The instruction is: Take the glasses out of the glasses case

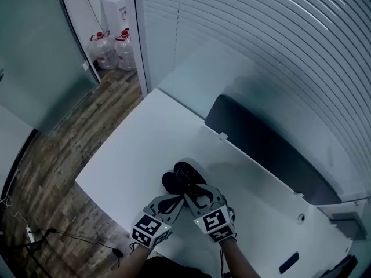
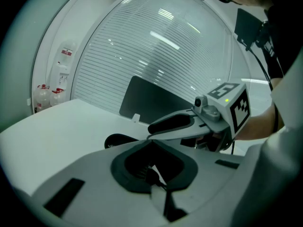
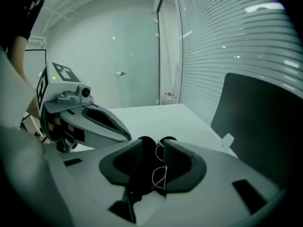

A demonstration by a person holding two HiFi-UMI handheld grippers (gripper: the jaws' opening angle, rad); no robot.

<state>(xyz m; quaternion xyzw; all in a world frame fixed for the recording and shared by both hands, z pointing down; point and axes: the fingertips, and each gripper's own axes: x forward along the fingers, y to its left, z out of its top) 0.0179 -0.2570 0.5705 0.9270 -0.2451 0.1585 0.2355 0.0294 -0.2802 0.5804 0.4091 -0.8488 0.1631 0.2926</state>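
The wire-rimmed glasses (image 3: pixel 159 170) show in the narrow gap between the parted jaws of the right gripper (image 3: pixel 153 144). They sit close against the right-hand pad, with the dark inside of the open black glasses case (image 1: pixel 181 176) behind them. We cannot tell whether either pad touches the frame, and from the head view we cannot make the glasses out at all. The case lies open on the white table (image 1: pixel 133 143), close to its near edge and not far from its near left corner, its two rounded halves side by side. Both grippers hang over the near end of the case, tips close together, each carrying its cube of square markers. The left gripper (image 1: pixel 180 197) is clenched, its jaw tips drawn together with nothing between them that we can name. In its own view the case lies just beyond the tips and to their left. A black panel (image 1: pixel 261 146) stands along the table's far edge, under white window blinds (image 1: pixel 261 39). Past the table's left edge we see a wood floor (image 1: pixel 58 167) and two red-capped water bottles (image 1: pixel 113 51) at the foot of a white wall.
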